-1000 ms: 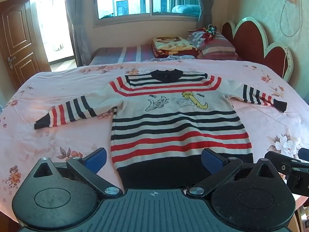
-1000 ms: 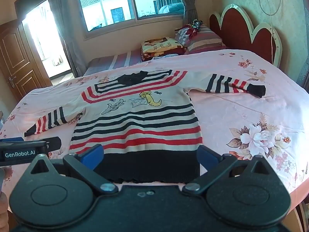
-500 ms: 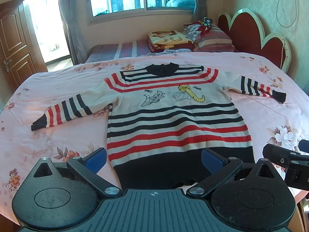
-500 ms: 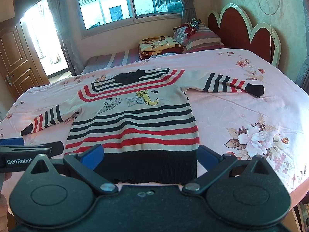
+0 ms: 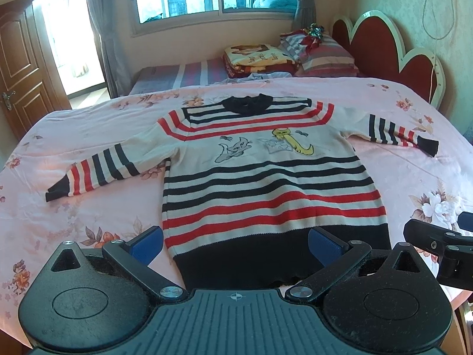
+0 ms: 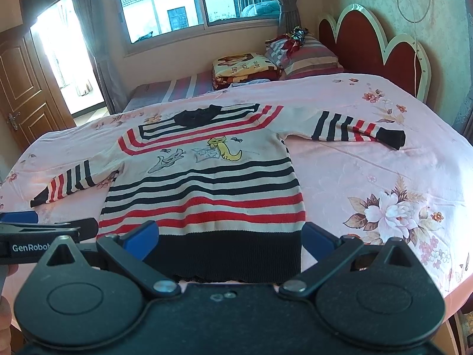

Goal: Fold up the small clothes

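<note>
Both claws, left claw [image 5: 235, 244] and right claw [image 6: 229, 241], wide open, now nearer the flat sweater's [image 5: 266, 177] hem.

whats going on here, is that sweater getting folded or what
A person holds a two-finger gripper in each hand over a bed. A striped sweater with cat pictures lies face up and flat on the pink floral bedspread, both sleeves spread out to the sides. The left gripper and right gripper both hang open near the sweater's dark hem, gripping nothing. No fold has been made yet.
</note>
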A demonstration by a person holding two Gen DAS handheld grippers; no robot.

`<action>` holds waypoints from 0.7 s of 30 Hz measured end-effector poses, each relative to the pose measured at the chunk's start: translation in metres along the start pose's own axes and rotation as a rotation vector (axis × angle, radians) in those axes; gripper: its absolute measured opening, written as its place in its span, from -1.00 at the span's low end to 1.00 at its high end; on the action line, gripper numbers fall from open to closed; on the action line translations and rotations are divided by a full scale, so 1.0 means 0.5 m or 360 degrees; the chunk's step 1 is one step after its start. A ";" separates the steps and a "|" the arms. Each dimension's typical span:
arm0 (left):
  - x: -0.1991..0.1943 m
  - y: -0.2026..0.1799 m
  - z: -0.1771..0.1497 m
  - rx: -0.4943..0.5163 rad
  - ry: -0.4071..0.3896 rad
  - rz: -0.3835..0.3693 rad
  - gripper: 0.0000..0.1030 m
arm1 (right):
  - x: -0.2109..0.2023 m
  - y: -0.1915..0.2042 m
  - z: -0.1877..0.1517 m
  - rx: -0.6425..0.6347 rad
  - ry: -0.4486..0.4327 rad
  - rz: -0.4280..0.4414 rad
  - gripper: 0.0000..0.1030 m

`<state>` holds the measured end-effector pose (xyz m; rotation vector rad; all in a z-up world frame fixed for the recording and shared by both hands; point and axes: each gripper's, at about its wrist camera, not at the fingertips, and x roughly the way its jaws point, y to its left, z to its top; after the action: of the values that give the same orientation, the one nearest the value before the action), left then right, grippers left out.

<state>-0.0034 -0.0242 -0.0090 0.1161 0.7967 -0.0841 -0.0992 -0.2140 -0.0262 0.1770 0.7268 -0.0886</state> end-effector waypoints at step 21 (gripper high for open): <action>0.013 0.022 0.009 -0.0037 0.0002 0.0022 1.00 | 0.002 -0.002 0.013 0.0008 -0.0011 0.0003 0.98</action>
<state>0.0057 -0.0140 -0.0098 0.0995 0.7978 -0.0618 -0.0945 -0.2164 -0.0224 0.1820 0.7194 -0.0895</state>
